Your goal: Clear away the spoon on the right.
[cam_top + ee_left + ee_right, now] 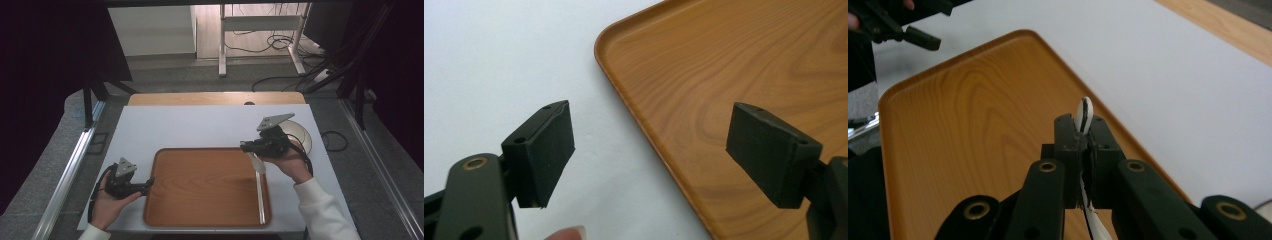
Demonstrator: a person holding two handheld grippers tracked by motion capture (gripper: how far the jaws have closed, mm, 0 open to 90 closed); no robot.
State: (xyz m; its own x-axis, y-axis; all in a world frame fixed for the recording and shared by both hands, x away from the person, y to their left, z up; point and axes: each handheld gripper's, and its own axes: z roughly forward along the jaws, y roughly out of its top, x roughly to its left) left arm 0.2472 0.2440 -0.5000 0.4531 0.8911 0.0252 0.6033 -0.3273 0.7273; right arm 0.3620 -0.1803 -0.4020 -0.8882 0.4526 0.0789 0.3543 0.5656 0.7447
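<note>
A wooden tray (200, 210) lies on the white table top. My right gripper (244, 147) hovers over the tray's far right corner, shut on a thin white utensil (1085, 113) that looks like a spoon. Its tip sticks out past the pads, and its other end hangs below the gripper (257, 163). My left gripper (149, 183) rests at the tray's left rim (624, 100), open, with nothing between its pads (549, 145). One pad is over the white table, the other over the tray.
A white plate (301, 134) sits on the table behind my right hand. A pale thin stick (260, 197) lies along the tray's right side. The bare wooden table edge (215, 98) runs across the back.
</note>
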